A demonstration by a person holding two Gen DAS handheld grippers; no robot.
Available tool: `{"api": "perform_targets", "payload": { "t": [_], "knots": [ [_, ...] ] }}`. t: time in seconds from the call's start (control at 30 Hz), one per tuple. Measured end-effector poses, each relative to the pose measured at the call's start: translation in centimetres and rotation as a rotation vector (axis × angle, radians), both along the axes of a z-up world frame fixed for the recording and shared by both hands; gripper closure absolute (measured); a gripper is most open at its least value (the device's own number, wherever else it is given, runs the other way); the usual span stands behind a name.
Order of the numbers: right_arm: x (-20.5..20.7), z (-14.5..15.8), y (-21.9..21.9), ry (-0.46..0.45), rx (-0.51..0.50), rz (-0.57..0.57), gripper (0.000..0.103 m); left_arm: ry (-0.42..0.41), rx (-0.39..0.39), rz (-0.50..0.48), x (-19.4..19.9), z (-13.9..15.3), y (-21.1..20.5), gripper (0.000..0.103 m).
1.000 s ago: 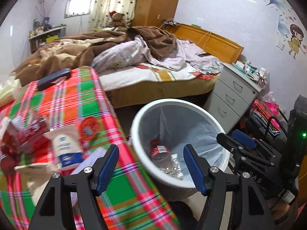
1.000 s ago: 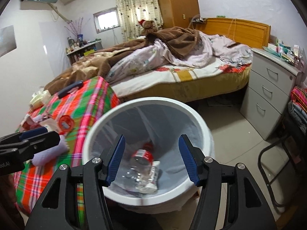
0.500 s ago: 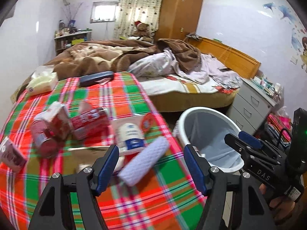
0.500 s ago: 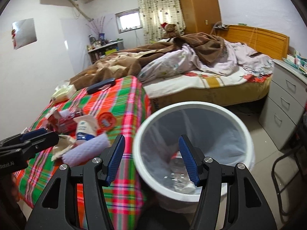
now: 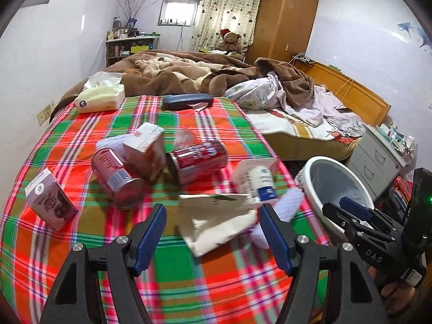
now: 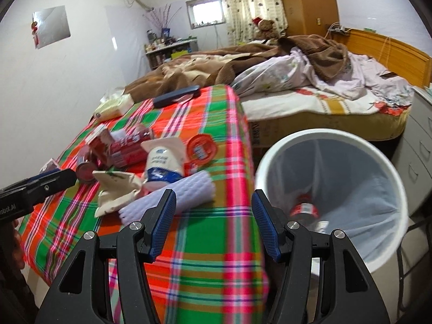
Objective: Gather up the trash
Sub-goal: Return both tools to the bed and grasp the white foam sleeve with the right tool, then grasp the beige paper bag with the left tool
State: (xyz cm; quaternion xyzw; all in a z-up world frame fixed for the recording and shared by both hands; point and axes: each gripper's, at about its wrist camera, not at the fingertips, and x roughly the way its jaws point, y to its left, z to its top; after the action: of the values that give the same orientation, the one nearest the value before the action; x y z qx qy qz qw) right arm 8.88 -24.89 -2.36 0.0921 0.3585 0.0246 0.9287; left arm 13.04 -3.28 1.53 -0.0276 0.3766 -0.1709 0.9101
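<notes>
While both the left gripper (image 5: 213,229) and right gripper (image 6: 213,221) hover with jaws apart and empty, we judge a pickup pending: trash, including crumpled paper (image 5: 216,221) beside the bin (image 6: 372,145), needs a descent and squeeze.

We have swung both grippers away from the white bin (image 6: 332,145) toward the plaid table (image 5: 189,283). Our left gripper (image 5: 213,232) now hangs over the crumpled paper (image 5: 216,224), and our right gripper (image 6: 213,224) over the table's edge.
</notes>
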Motion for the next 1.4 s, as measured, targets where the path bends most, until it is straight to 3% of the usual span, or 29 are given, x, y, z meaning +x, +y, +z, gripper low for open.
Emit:
{"api": "perform_targets", "payload": {
  "t": [0.3,0.4,0.7,0.83,1.2,1.33,1.4],
  "knots": [
    [2.1,-1.3,1.7,0.068,0.065,0.018,0.043,0.032,0.01,-0.061,2.7,-1.6,1.0,0.028],
    [2.8,-1.9,1.8,0.094,0.091,0.009,0.043,0.015,0.063,-0.091,3.6,-1.9,0.1,0.028],
    [4.1,-2.9,1.6,0.15,0.144,-0.017,0.043,0.054,0.079,-0.209,6.0,-3.5,-1.6,0.028],
    [4.6,-3.0,1.5,0.158,0.139,-0.014,0.043,0.061,0.128,-0.232,6.6,-4.3,-2.2,0.028],
    [4.8,-2.7,1.3,0.142,0.119,0.005,0.069,0.095,0.163,-0.272,7.3,-6.2,-2.7,0.028],
    [4.8,-2.7,1.0,0.137,0.128,0.014,0.075,0.111,0.127,-0.292,7.4,-6.5,-2.7,0.028],
    [4.8,-2.6,1.0,0.132,0.136,0.024,0.087,0.12,0.117,-0.292,7.5,-6.7,-2.6,0.028]
  ]
}}
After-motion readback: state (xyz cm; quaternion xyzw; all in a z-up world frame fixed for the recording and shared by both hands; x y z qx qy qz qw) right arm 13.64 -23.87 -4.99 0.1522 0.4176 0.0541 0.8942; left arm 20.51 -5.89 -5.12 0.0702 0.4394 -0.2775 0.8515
